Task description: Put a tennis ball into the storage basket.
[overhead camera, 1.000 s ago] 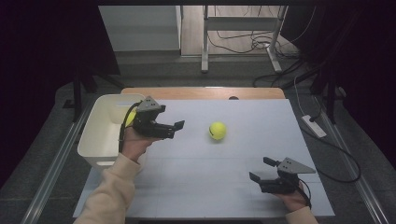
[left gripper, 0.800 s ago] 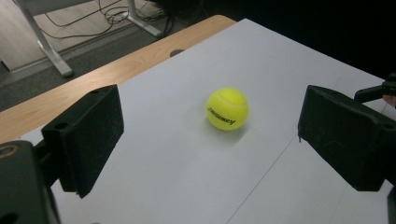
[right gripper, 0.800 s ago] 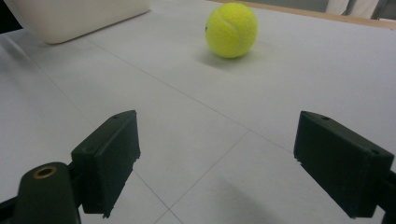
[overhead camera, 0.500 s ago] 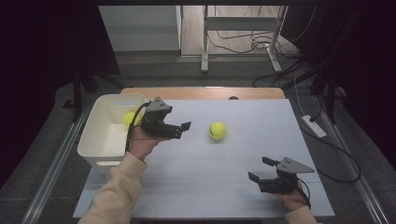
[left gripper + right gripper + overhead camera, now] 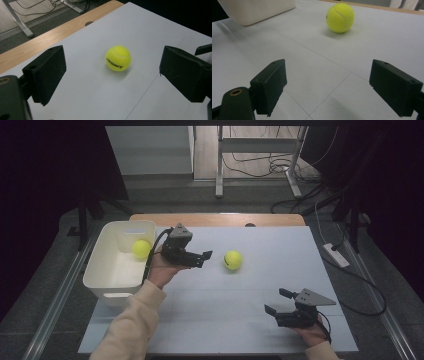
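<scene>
The ball I am working toward lies on the white table, a little beyond the middle, resting free with nothing touching it. In the left gripper view it sits ahead of my jaws and between their lines, its printed lettering facing the camera and a soft shadow under it. In the right gripper view the same ball is farther off, up near the top of the picture.

My left gripper is just to the left of the ball, near but apart from it, pointing at it across the table. Its jaws are spread wide and hold nothing; both black pads stand clear of the ball. The hand carrying it comes in from a cream sleeve at the lower left.

To the left of that hand stands the white bin, at the table's left edge. A second ball lies inside it, toward the far right corner. A corner of the bin shows at the top left of the right gripper view.

My right gripper rests low at the near right of the table, well apart from the ball, aimed left and toward it. Its jaws are also spread, with only bare table between them.

Beyond the far wooden edge of the table, cables lie on the floor around a metal frame leg.
</scene>
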### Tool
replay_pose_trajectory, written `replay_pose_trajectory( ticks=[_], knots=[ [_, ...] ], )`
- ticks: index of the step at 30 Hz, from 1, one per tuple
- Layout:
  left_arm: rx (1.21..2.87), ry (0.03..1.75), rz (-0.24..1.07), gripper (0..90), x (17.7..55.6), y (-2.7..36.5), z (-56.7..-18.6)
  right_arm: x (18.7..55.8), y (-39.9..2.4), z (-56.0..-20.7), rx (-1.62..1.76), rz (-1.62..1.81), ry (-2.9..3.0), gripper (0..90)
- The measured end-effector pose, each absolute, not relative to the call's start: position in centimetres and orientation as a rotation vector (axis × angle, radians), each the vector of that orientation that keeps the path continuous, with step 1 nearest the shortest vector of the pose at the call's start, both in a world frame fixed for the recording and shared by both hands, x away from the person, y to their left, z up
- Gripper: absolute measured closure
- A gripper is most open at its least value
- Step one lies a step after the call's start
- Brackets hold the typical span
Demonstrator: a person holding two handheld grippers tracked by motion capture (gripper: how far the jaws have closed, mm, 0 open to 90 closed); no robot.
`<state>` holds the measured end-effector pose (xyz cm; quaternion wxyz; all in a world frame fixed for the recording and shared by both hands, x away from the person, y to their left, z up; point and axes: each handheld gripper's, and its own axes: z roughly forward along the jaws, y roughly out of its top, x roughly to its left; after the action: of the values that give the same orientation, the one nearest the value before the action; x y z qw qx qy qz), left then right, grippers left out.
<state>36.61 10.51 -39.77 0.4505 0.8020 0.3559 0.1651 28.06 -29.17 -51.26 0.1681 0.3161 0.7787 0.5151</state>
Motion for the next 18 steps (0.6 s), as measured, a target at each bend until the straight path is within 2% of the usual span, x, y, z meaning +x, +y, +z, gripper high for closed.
replay_pose_trajectory(
  ticks=[18],
  knots=[
    [2.003, 0.881, 0.374, 7.2, 38.3, 9.0, -41.1, 28.2, -29.0, -51.2, 0.897, 1.487, 2.211, 14.3]
  ],
)
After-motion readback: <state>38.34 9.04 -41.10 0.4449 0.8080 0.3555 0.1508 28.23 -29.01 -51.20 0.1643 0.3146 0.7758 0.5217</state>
